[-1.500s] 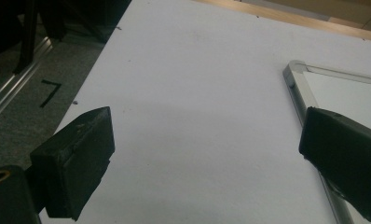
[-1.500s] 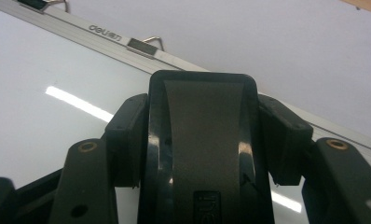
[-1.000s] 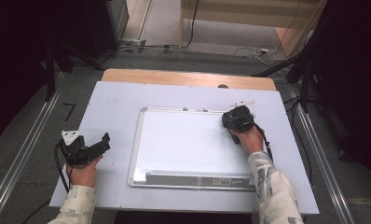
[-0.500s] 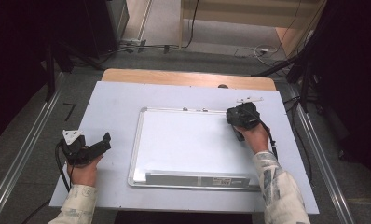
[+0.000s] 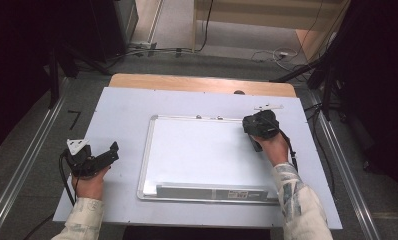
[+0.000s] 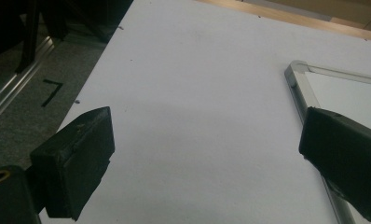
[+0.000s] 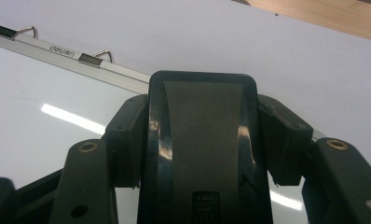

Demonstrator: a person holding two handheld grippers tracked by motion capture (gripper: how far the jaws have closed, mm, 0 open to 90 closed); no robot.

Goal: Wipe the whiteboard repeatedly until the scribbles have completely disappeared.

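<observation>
Clearly the right gripper (image 7: 202, 140) is clamped on a black whiteboard eraser (image 7: 203, 140) with a grey centre strip, its jaws pressing both sides, at the upper right corner of the whiteboard (image 5: 202, 150) in the high view. At lower left, the left gripper (image 6: 207, 158) holds its jaws wide over bare table (image 6: 197, 70). The rectangular, glossy white board has a metal frame.

Pale table top (image 5: 127, 110), wooden strip (image 5: 187, 82) at its far edge, cables (image 5: 267, 52) beyond
</observation>
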